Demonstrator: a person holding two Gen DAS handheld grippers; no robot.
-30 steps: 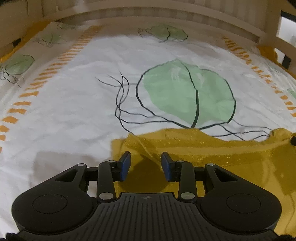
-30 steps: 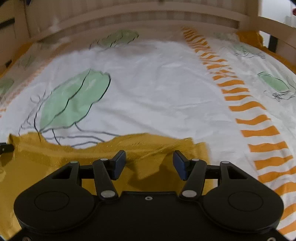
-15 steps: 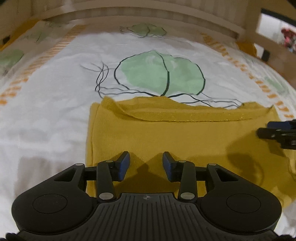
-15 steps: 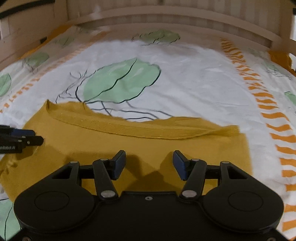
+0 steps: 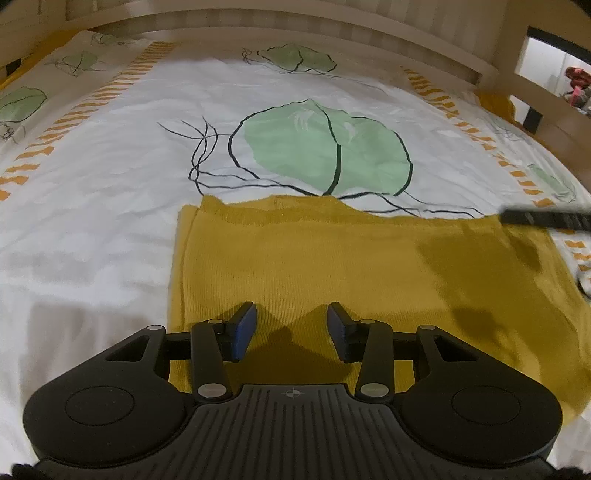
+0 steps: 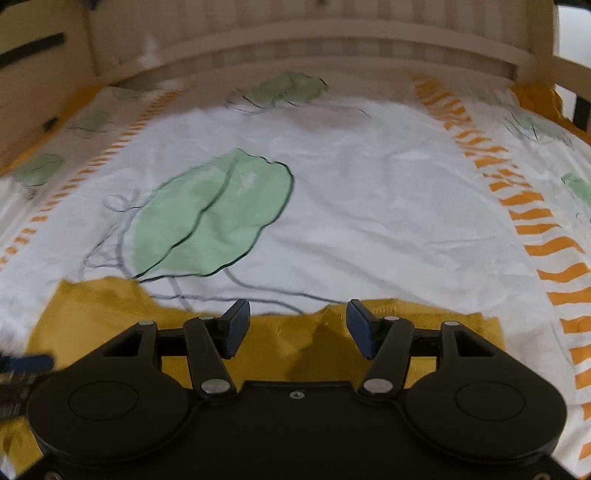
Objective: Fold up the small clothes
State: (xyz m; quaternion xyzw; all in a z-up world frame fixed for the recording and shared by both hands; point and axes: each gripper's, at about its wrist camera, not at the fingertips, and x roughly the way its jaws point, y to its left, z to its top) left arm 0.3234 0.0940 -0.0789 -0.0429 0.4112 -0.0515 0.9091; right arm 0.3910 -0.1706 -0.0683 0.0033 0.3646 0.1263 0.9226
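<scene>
A mustard-yellow knit garment [image 5: 351,266] lies flat on a white bedsheet, its far hem slightly rumpled. My left gripper [image 5: 291,325] is open and empty, hovering over the garment's near left part. My right gripper [image 6: 295,325] is open and empty, over the garment's far edge [image 6: 295,332]. One finger of the right gripper shows in the left wrist view [image 5: 546,219] above the garment's far right corner. The left gripper's tip shows at the left edge of the right wrist view [image 6: 26,365]. The right wrist view is blurred.
The bedsheet [image 5: 110,184] is white with green leaf prints [image 5: 325,147] and orange dashed stripes [image 6: 535,221]. A wooden bed rail [image 5: 295,22] runs along the far side and the right side [image 5: 546,99].
The right gripper has moved forward toward the garment's far edge and now sits higher in the left wrist view. The left gripper has moved slightly forward. Both stay open.
</scene>
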